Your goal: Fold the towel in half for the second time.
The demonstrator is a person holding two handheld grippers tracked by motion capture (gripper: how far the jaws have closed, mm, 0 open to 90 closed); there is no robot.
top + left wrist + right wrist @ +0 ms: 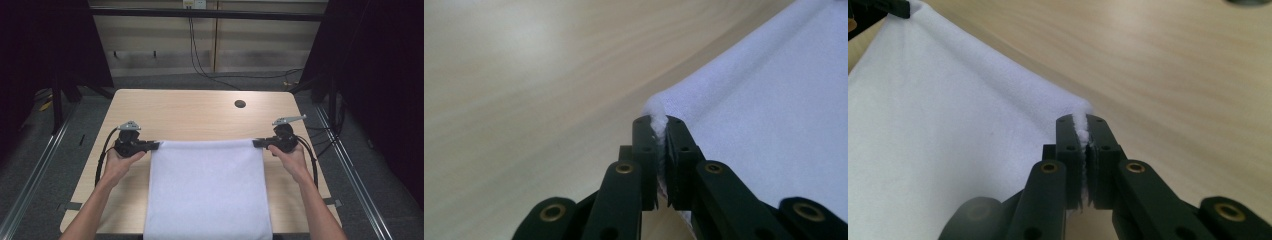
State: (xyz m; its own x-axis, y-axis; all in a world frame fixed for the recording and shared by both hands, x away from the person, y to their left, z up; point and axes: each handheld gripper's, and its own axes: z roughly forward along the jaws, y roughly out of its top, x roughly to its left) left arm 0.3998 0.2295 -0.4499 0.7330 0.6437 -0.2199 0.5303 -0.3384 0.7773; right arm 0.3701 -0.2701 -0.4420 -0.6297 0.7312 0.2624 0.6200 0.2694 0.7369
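1. nearest the camera, the near end of the white cloth (207, 190) hangs over the near edge of the surface (195, 107), between the person's two forearms.
2. the cloth lies along the middle of the surface, its long axis running from the near edge towards the far edge; its far hem is stretched straight between the two grippers, about halfway up the surface.
3. the left gripper (154, 145) has its jaws pressed together on the far left corner of the cloth; in the left gripper view a tuft of white fabric (657, 116) shows squeezed between the pads.
4. the right gripper (258, 143) pinches the far right corner the same way, fabric (1082, 125) caught between its closed jaws.
5. each corner sits right in its jaws, the cloth spreading inward and towards the person from both; neither hand is nearer, they are level with each other.
6. judgement: the hem looks held taut for a fold, likely carried along the long axis.
7. a dark round hole (240, 104) lies near the far right corner of the surface, well apart from the cloth.
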